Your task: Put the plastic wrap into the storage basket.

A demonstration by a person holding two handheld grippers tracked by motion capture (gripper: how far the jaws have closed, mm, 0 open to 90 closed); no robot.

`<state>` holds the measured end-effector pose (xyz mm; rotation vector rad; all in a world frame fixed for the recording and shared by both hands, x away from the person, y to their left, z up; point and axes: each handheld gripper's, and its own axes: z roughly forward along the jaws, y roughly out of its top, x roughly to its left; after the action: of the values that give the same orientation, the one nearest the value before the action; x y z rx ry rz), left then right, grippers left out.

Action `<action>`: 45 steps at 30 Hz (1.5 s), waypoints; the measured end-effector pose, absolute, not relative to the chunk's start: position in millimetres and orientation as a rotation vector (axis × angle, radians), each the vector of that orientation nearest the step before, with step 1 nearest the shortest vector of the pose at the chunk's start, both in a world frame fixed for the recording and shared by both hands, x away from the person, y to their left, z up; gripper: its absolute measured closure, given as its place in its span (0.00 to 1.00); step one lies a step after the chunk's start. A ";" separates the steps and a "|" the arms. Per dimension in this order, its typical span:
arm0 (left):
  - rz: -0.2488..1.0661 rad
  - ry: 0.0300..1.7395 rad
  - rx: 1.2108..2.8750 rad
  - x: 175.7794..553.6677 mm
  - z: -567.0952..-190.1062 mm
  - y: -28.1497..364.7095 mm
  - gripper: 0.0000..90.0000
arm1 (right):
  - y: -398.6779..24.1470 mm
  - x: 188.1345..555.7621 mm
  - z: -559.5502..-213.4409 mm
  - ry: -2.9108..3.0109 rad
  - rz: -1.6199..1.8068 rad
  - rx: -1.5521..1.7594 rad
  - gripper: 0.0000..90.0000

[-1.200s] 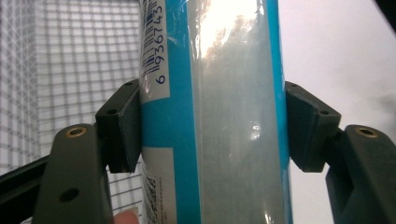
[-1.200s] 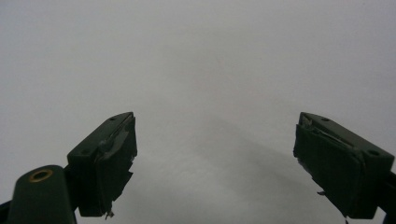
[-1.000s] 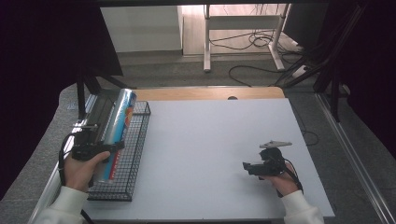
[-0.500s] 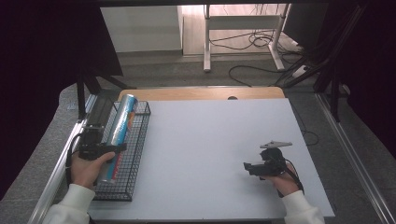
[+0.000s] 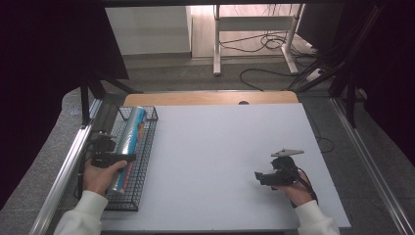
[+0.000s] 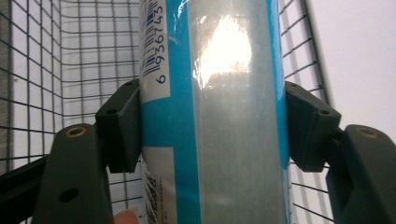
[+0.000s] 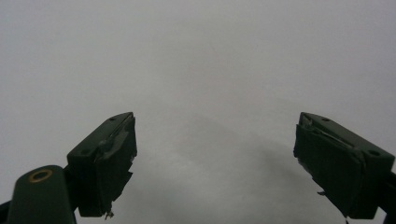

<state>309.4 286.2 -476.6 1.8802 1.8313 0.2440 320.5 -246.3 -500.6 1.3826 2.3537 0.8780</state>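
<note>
The left gripper (image 6: 212,135) is clenched on a shiny blue-and-silver roll (image 6: 219,112), both pads pressed to its sides, over the wire basket (image 5: 147,161) at the table's nine o'clock edge. The glossy wrap looks slippery — a tilt could probably let the roll slide through, or its far end catch the basket's rim. The right gripper (image 5: 259,177), toward four o'clock, rests with jaws spread and nothing between them. The left gripper view shows pad contact and a barcode; the high view gives the roll's full length lying along the basket — toward twelve o'clock.

White table (image 5: 215,147), wire basket (image 5: 147,147)
</note>
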 end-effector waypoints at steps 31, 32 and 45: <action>0.341 1.526 1.882 283.2 -441.7 254.8 0.17 | -253.0 325.4 -500.5 2.346 0.918 1.374 0.15; 0.341 1.526 1.882 283.2 -441.7 254.8 0.17 | -253.0 325.4 -500.5 2.346 0.918 1.374 0.15; 0.220 1.255 2.028 265.7 -455.4 178.9 0.17 | -254.1 306.9 -491.9 2.339 0.917 1.298 0.17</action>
<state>265.7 178.9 -455.4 2.0276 1.2549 0.2204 306.9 -254.1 -491.9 1.2984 2.3394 0.9172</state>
